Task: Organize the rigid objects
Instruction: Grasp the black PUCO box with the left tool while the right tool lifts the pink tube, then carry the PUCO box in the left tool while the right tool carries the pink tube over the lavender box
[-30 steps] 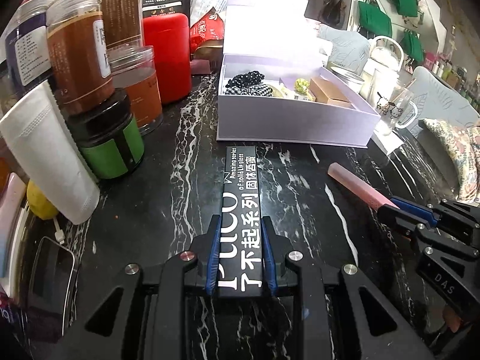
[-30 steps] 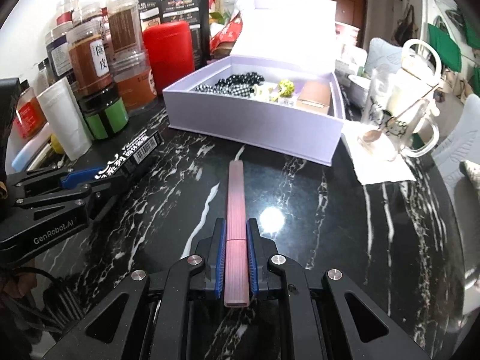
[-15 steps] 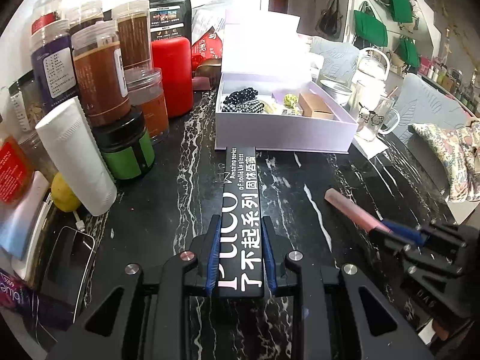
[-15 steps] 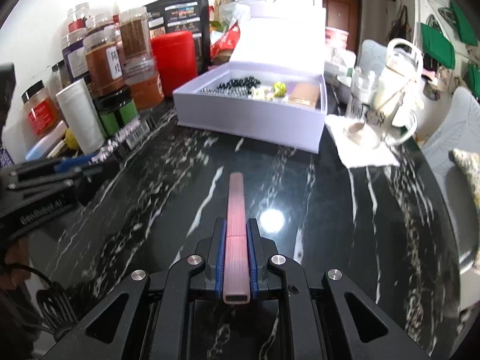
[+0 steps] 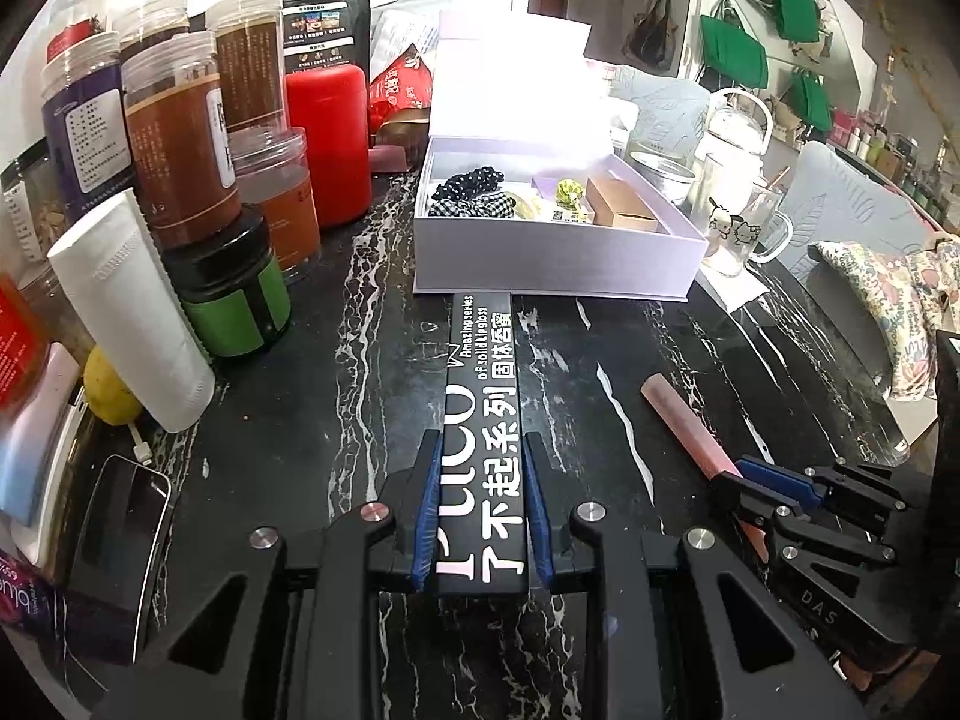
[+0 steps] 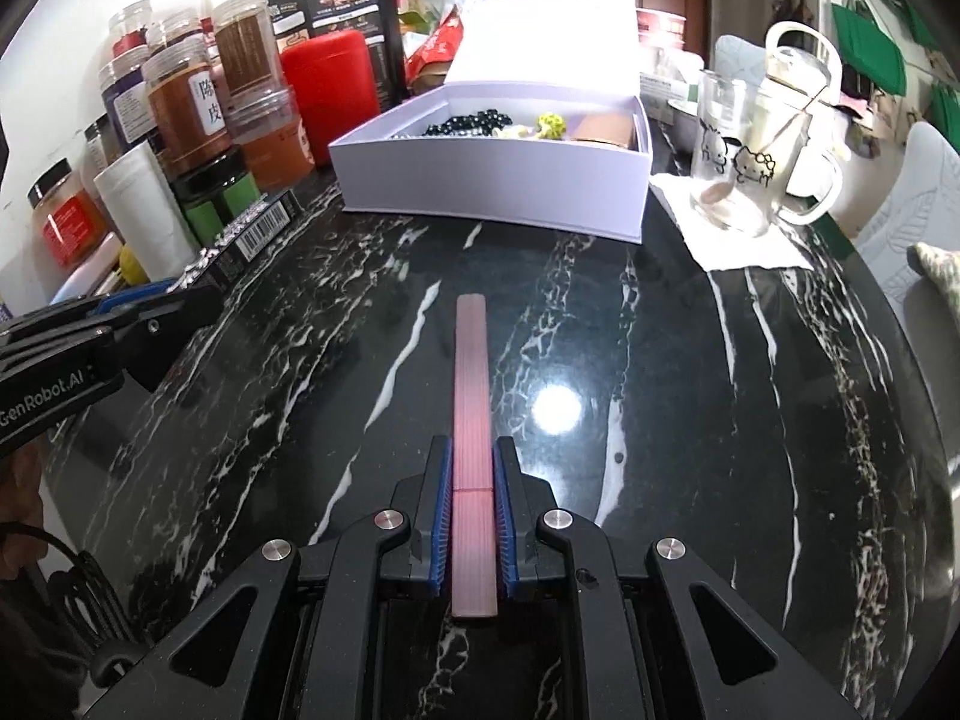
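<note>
My left gripper is shut on a long black lip gloss box with white lettering; its far end points at the lilac box's front wall. My right gripper is shut on a slim pink lip gloss tube, held over the black marble table. The open lilac box holds a black scrunchie, a small yellow-green item and a brown carton. It also shows in the right wrist view. The right gripper shows at the left view's lower right, the left gripper at the right view's left edge.
Spice jars, a red canister, a green-labelled jar and a white tube crowd the left. A phone lies at the front left. A glass mug stands on a napkin right of the box.
Both grippers have drawn back from the lilac box and risen a little, each still holding its item. The box looks smaller and farther than a second ago.
</note>
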A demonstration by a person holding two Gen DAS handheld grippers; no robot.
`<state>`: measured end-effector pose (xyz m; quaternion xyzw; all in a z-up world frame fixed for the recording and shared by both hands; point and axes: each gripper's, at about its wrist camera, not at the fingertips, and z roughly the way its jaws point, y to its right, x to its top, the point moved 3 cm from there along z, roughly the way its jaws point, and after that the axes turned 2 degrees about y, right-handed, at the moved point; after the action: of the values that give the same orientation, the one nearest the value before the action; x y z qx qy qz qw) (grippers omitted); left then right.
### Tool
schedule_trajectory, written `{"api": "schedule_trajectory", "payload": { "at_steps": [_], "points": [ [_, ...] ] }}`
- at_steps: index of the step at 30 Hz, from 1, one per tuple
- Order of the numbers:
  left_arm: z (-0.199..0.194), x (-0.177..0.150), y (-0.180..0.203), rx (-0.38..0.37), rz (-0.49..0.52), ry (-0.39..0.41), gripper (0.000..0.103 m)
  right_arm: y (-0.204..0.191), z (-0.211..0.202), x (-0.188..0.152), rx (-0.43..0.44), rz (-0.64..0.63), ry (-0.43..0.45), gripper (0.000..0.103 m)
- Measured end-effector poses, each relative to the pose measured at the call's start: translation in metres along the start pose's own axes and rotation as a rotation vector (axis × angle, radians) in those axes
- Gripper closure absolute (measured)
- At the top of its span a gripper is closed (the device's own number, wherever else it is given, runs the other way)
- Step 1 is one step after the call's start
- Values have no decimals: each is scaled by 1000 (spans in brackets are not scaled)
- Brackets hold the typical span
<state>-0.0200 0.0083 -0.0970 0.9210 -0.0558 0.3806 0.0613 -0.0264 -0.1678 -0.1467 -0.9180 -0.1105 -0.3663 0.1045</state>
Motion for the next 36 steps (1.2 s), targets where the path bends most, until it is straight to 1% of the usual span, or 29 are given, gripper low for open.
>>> {"api": "schedule_trajectory", "payload": {
  "at_steps": [1, 2, 3, 6, 7, 8, 9, 12, 15, 16, 20, 26, 28, 36],
  "points": [
    [2, 1, 0, -3, -2, -2, 78, 0, 1, 1, -3, 1, 0, 85],
    [3, 1, -1, -5, -2, -4, 78, 0, 2, 2, -7, 1, 2, 78],
    [4, 2, -1, -8, -4, -6, 78, -1, 3, 3, -11, 2, 4, 73],
    [7, 3, -2, -13, -6, -11, 78, -2, 7, 7, -16, 0, 9, 73],
    [9, 3, -2, -15, -9, -13, 78, -3, 8, 8, -16, -5, 11, 73],
    [10, 4, -2, -17, -10, -15, 78, -4, 9, 9, -20, -10, 13, 79],
    [11, 4, -3, -18, -13, -17, 78, -6, 11, 9, -37, -24, 18, 89],
    [12, 4, -4, -20, -14, -21, 78, -9, 12, 10, -46, -47, 20, 90],
    [12, 6, -5, -19, -13, -20, 78, -5, 11, 11, -3, -15, 20, 90],
    [12, 7, -5, -19, -12, -19, 78, -4, 9, 12, -1, -12, 25, 90],
    [11, 12, -2, -20, -4, -14, 78, -5, -2, 20, -15, -29, 57, 90],
    [2, 30, 3, -29, 12, 20, 78, -7, -17, 31, -10, -20, 78, 90],
    [-2, 39, 5, -28, 19, 40, 78, -7, -23, 36, -14, -20, 89, 90],
    [-8, 64, 12, -40, 43, 79, 78, -3, -41, 57, -29, -12, 135, 90]
  ]
}}
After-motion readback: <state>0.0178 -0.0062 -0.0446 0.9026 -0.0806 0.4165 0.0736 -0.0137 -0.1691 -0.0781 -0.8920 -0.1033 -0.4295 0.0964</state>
